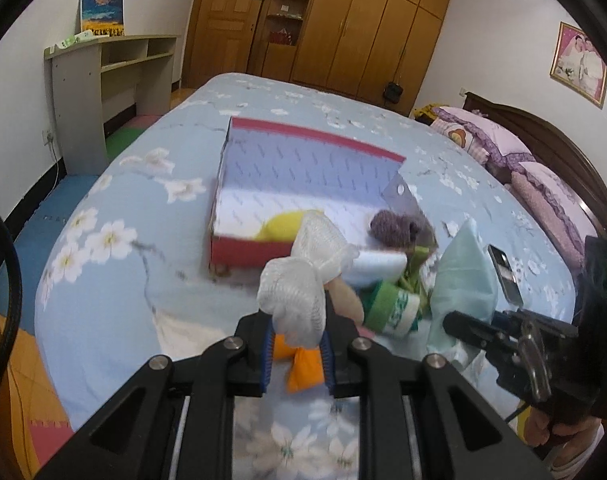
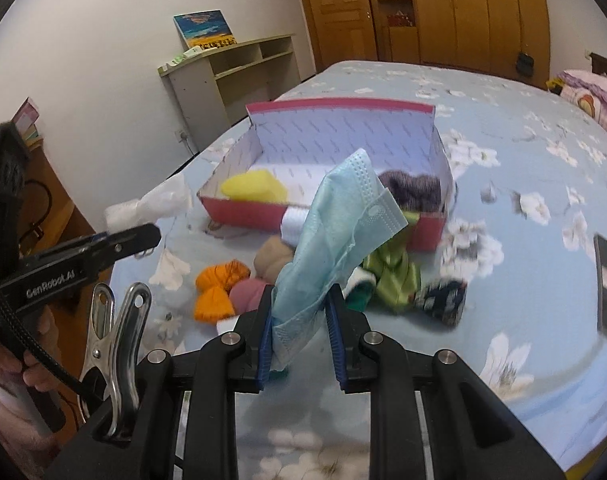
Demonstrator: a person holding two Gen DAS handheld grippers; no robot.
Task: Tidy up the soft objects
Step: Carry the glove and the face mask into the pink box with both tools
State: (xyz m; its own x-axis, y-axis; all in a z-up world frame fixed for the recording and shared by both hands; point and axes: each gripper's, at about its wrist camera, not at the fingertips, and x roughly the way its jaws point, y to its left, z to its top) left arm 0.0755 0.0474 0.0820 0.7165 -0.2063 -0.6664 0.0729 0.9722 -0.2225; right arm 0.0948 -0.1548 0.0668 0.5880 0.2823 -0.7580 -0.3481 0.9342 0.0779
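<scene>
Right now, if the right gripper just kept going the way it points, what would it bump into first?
Probably the pile of soft things in front of the red box; depth is unclear. The right gripper holds a blue face mask.

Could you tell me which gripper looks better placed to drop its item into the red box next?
Probably right: its gripper holds the blue face mask right in front of the red box. The left gripper, holding the white mesh sponge, looks slightly farther back.
</scene>
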